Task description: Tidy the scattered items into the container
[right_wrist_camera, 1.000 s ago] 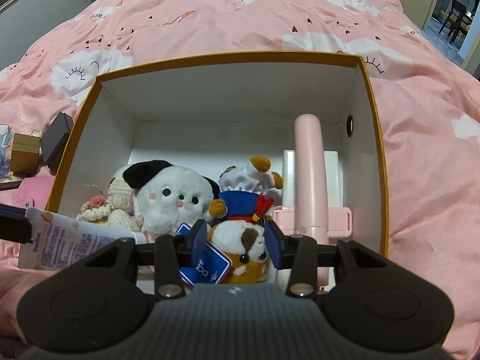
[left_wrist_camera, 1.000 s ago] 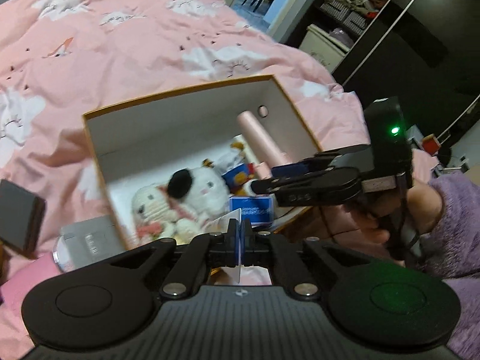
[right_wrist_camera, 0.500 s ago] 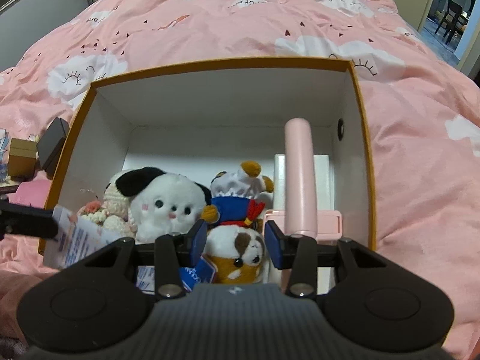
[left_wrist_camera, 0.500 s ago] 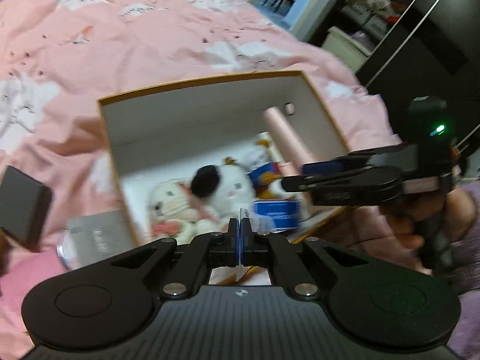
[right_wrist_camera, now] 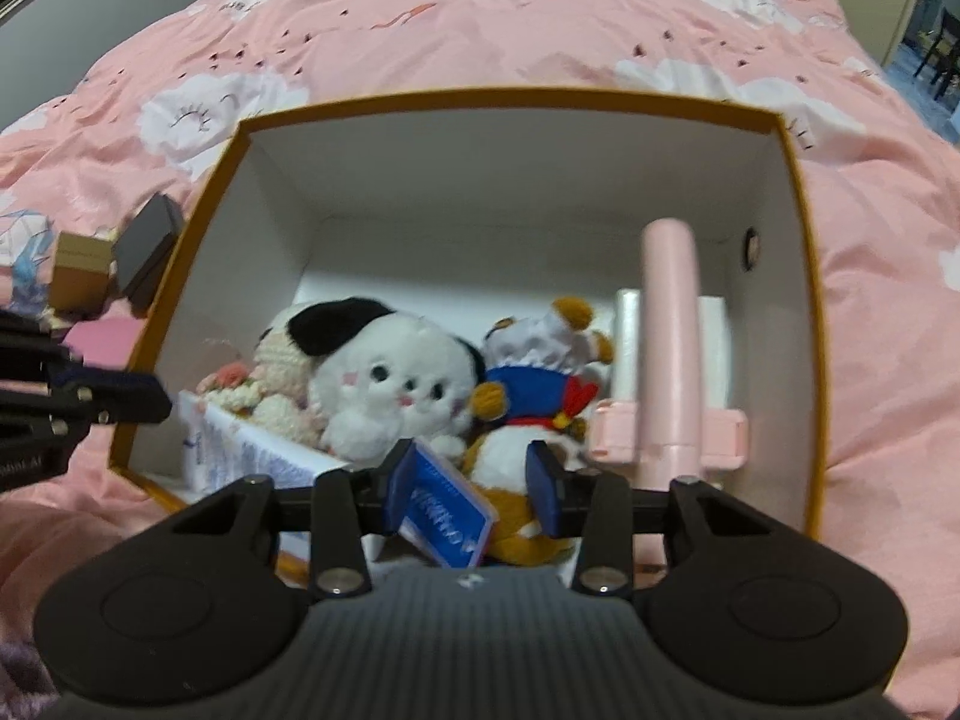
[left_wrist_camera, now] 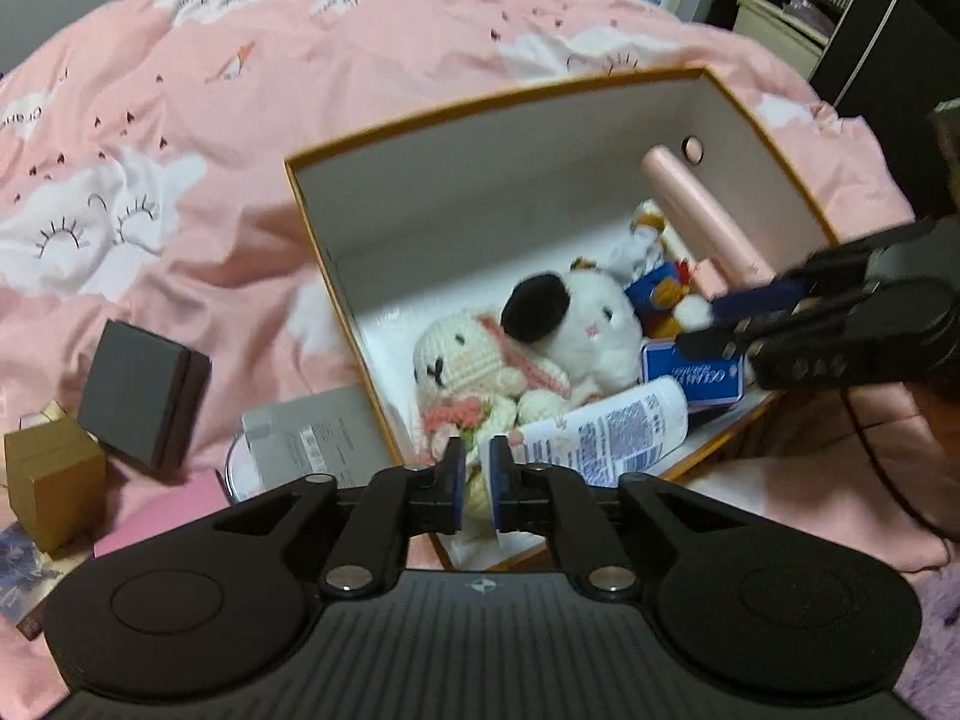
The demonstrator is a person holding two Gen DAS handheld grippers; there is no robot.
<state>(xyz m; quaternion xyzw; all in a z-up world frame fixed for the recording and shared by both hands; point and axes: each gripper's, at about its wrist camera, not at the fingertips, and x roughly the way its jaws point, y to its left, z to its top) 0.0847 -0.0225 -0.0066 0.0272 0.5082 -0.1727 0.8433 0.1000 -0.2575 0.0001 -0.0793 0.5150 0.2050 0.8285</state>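
The orange-rimmed white box sits on the pink duvet. It holds a white plush dog, a crochet bunny, a pink stick and a blue packet. The white tube lies over the box's near corner. Its flat end rests against one pad of my left gripper, whose jaws are opening with a gap showing. My right gripper hangs over the box, its jaws closing around the blue packet, which leans on one pad only.
Left of the box on the duvet lie a dark grey case, a brown carton, a flat grey box and a pink item. A dark wardrobe stands to the right.
My left gripper tipped down toward the box, and the tube it pinched now lies inside with the jaws parted. The right jaws narrowed slightly around the blue packet.
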